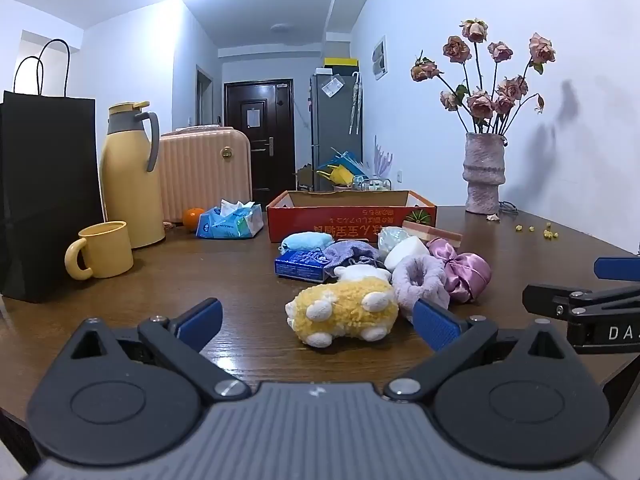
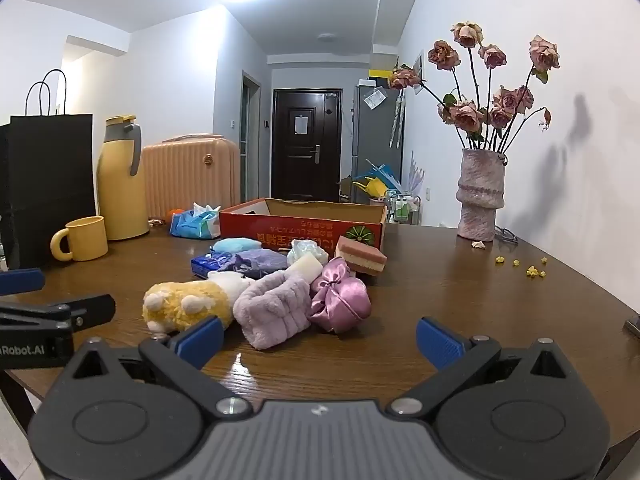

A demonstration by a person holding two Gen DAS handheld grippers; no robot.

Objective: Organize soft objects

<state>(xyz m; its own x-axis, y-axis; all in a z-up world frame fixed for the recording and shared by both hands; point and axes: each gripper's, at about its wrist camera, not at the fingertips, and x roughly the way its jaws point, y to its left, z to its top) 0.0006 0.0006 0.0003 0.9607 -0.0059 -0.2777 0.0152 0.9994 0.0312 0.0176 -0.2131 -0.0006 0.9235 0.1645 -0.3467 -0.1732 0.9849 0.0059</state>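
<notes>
Success hinges on lowering the wide-open, empty left tool [image 1: 318, 322] squarely astride the yellow plush [image 1: 344, 310], while the right tool [image 2: 320, 336], equally spread and empty, waits.

We are in a home. At 12 o'clock a hall leads to a dark front door [image 1: 259, 135], with a fridge [image 1: 336, 120] beside it. On our wooden table [image 1: 200, 276] stand a mug [image 1: 102, 249], a jug [image 1: 130, 176] and, at 2 o'clock, a vase [image 1: 484, 173] of dried roses.
</notes>
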